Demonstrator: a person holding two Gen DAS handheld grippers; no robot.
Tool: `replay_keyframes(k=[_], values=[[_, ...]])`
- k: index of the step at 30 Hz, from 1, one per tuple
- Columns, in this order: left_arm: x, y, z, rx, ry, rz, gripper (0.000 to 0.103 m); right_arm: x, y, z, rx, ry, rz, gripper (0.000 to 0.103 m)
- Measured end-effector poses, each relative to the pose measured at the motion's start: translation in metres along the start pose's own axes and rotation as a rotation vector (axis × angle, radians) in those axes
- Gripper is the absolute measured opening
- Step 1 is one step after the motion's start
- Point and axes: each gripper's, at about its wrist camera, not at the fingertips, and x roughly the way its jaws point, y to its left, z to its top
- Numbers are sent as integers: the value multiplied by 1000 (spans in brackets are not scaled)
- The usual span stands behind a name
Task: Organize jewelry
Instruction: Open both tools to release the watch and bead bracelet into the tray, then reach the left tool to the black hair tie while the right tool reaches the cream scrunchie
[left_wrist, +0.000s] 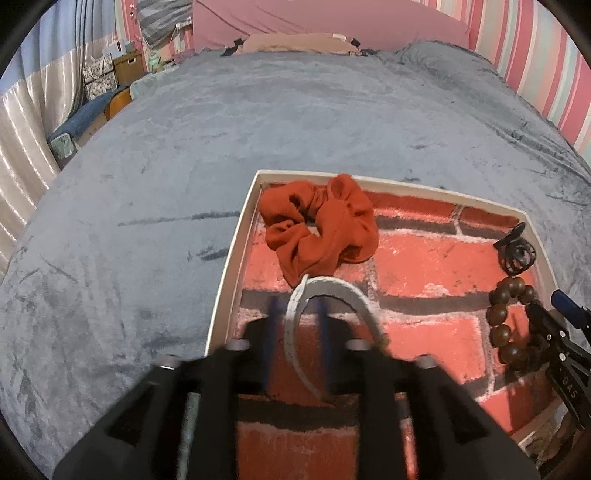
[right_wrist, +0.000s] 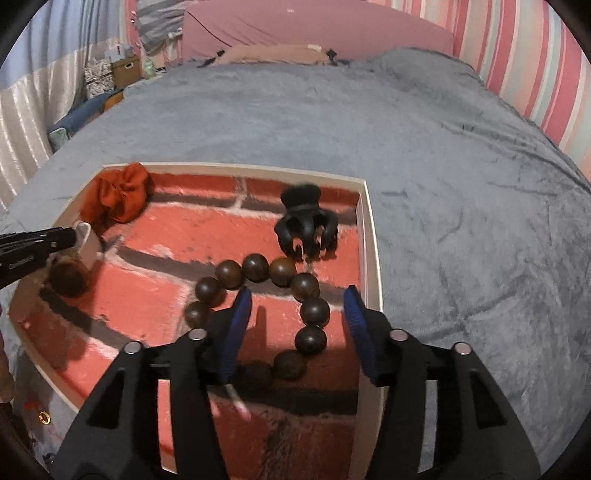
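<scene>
A shallow white tray with a red brick-print lining lies on the grey bed. In it are a red scrunchie, a white bangle, a black claw clip and a bracelet of dark wooden beads. My left gripper is blurred, low over the tray, its blue fingers either side of the bangle's left arm, with a gap. My right gripper is open over the bead bracelet, fingers straddling its right side. The bangle stands on edge by the left gripper in the right wrist view.
The grey blanket spreads around the tray. A pink headboard and striped wall stand behind. Boxes and curtains are off the bed's left. A small gold ring lies outside the tray's near left corner.
</scene>
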Motion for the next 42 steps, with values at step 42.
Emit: replay_keyframes(k=[42], values=[[-239, 92, -180, -21, -256, 24, 88, -183, -9, -122, 70, -192, -35, 99]])
